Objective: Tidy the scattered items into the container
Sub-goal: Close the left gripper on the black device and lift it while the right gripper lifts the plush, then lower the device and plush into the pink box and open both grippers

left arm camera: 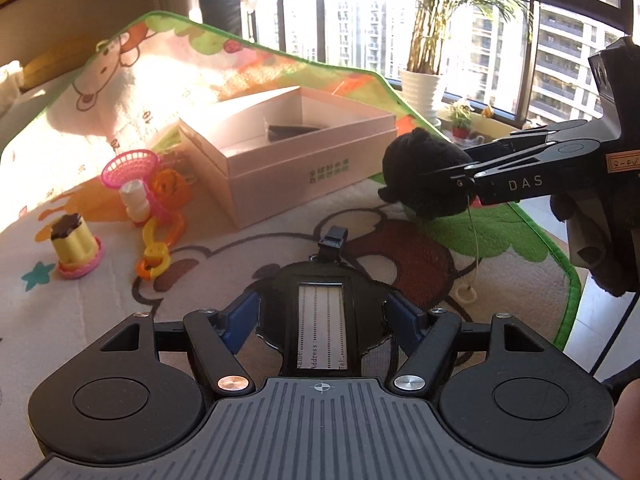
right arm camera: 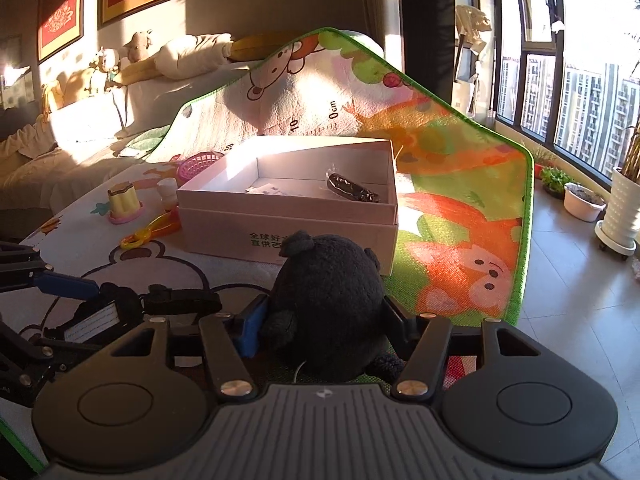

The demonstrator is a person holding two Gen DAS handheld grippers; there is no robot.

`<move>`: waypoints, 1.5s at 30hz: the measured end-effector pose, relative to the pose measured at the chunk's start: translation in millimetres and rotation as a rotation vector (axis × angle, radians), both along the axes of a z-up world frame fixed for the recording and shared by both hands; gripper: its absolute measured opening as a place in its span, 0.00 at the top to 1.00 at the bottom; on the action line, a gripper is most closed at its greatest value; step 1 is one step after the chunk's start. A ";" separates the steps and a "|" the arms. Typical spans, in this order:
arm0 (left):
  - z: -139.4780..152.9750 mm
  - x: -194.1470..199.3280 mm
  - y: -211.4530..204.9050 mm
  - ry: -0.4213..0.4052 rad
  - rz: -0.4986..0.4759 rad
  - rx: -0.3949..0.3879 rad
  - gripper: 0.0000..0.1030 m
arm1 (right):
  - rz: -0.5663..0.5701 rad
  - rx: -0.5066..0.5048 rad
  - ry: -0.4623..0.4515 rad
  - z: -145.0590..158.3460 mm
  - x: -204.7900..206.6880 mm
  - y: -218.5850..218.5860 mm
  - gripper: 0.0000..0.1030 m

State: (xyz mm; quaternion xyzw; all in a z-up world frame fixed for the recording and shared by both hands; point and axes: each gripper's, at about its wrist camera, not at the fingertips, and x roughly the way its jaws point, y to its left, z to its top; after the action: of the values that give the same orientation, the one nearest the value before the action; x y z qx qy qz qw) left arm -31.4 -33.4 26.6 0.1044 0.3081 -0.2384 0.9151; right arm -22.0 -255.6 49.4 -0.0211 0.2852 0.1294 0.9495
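My left gripper (left arm camera: 323,322) is shut on a black luggage tag (left arm camera: 322,276) with a white address card, its blue pads against the tag's two sides, low over the cartoon play mat (left arm camera: 248,264). My right gripper (right arm camera: 324,320) is shut on a round black plush toy (right arm camera: 328,280), just in front of the box. In the left wrist view the plush toy (left arm camera: 420,172) sits at the box's right corner, with a cord and ring (left arm camera: 466,294) dangling from it. The open pink-white box (right arm camera: 280,216) holds a dark wrapped item (right arm camera: 352,188) and small white bits.
Left of the box lie a pink toy basket (left arm camera: 128,166), a white toy bottle (left arm camera: 136,200), a yellow cup with a brown top (left arm camera: 74,246) and orange-yellow chain links (left arm camera: 156,252). The mat's green edge (left arm camera: 560,256) drops to tiled floor; potted plants (left arm camera: 424,92) stand by the window.
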 end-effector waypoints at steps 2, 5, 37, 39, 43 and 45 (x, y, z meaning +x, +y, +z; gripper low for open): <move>7.4 -4.3 0.6 -0.026 -0.005 -0.012 0.27 | 0.013 0.011 0.012 9.3 -6.4 0.8 0.42; 19.3 -12.6 0.6 -0.071 -0.019 -0.028 0.27 | 0.032 0.059 0.043 22.7 -16.4 -3.4 0.42; 56.4 189.5 -40.6 -0.281 0.012 -0.069 0.21 | -0.050 0.375 -0.008 86.6 158.9 -23.3 0.36; 48.4 199.1 -35.4 -0.234 0.016 -0.085 0.12 | -0.067 0.387 0.041 70.1 173.5 -24.3 0.33; 42.7 177.1 -10.8 -0.209 0.022 -0.097 0.07 | -0.081 0.387 0.023 61.0 170.3 -27.3 0.32; 41.9 159.1 4.4 -0.198 0.043 -0.099 0.06 | -0.088 0.379 0.007 63.0 167.0 -28.2 0.32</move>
State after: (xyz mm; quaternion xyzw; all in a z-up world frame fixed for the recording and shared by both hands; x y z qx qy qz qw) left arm 127.7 -29.0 68.5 0.0752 0.2064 -0.2222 0.9499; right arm 145.1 -283.8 112.5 0.1710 0.2597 0.1392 0.9402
